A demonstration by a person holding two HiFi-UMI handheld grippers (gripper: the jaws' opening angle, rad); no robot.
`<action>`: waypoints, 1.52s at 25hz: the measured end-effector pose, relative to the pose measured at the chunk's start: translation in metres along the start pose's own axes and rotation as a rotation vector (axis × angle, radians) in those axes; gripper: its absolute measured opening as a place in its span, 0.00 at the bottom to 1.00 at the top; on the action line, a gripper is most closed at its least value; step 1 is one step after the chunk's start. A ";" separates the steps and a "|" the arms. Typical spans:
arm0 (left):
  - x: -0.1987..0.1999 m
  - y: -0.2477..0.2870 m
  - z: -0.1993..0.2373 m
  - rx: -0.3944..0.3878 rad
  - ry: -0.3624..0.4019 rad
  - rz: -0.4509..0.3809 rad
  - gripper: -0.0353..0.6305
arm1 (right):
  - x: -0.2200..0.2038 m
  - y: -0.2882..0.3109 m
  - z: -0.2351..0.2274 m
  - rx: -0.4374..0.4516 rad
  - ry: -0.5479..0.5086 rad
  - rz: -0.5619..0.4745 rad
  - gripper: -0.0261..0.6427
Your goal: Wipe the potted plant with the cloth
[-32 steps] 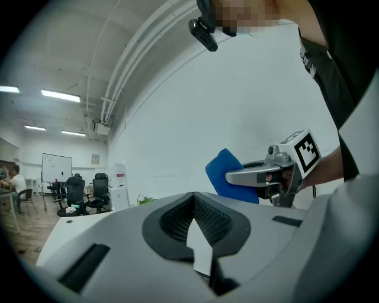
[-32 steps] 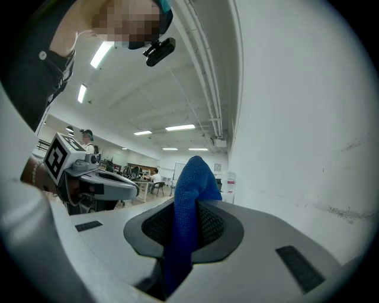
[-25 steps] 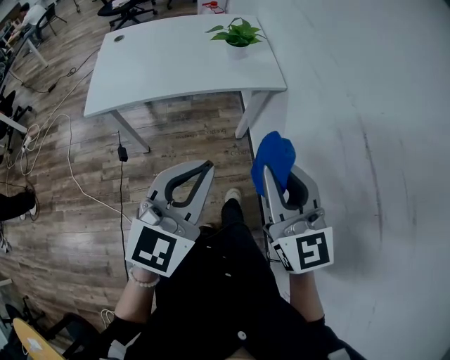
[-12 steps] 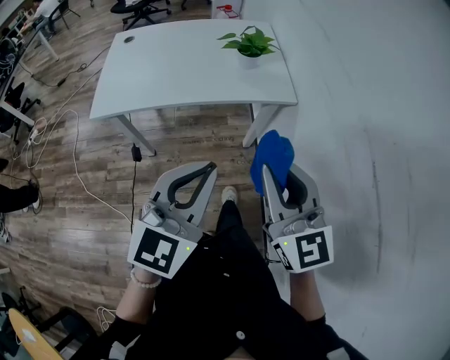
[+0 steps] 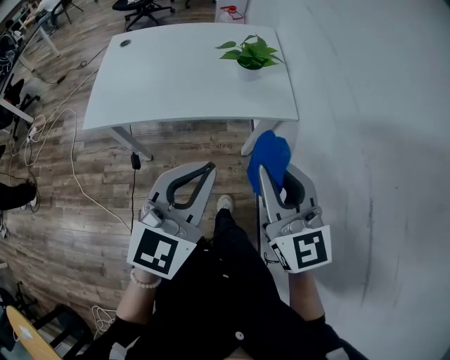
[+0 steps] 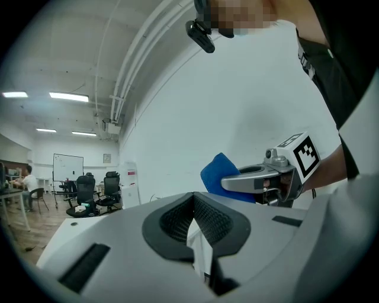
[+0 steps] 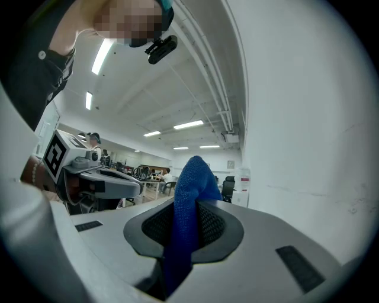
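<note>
A small green potted plant (image 5: 251, 55) stands near the right far corner of a white table (image 5: 169, 77), well ahead of both grippers. My right gripper (image 5: 265, 171) is shut on a blue cloth (image 5: 270, 157), which sticks up from between its jaws; the same blue cloth (image 7: 188, 201) fills the jaw gap in the right gripper view. My left gripper (image 5: 208, 169) is shut with nothing in it, level beside the right one. In the left gripper view the left gripper (image 6: 192, 204) shows closed jaws, with the cloth (image 6: 218, 174) to its right.
A white wall (image 5: 365, 126) runs along the right side. Wooden floor (image 5: 77, 211) with loose cables (image 5: 70, 169) lies left of the person's dark legs (image 5: 225, 281). Office chairs (image 5: 140, 7) and desks stand beyond the table.
Both grippers and the person have come closer to the table; the table and plant sit lower and larger in the head view. Both grips stay the same.
</note>
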State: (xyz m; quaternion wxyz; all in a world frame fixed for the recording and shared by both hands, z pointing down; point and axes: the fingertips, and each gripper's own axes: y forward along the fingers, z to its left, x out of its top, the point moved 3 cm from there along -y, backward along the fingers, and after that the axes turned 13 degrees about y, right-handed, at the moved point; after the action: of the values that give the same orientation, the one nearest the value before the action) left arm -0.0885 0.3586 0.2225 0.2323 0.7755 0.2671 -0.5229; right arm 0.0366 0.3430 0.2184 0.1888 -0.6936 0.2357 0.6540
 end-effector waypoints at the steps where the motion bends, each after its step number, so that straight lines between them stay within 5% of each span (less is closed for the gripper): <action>1: -0.002 0.009 0.003 0.002 0.001 0.004 0.07 | 0.000 0.006 -0.007 0.004 0.002 0.004 0.17; 20: -0.029 0.145 0.066 0.116 -0.030 0.068 0.07 | 0.003 0.127 -0.135 0.127 0.024 0.022 0.17; 38: -0.035 0.183 0.075 0.119 -0.032 0.100 0.07 | -0.004 0.145 -0.183 0.086 0.059 0.024 0.17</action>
State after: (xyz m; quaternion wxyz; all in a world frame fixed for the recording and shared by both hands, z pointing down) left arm -0.0311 0.1675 0.2437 0.2158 0.7917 0.1926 -0.5380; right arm 0.1031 0.1200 0.2428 0.2038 -0.7010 0.2774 0.6246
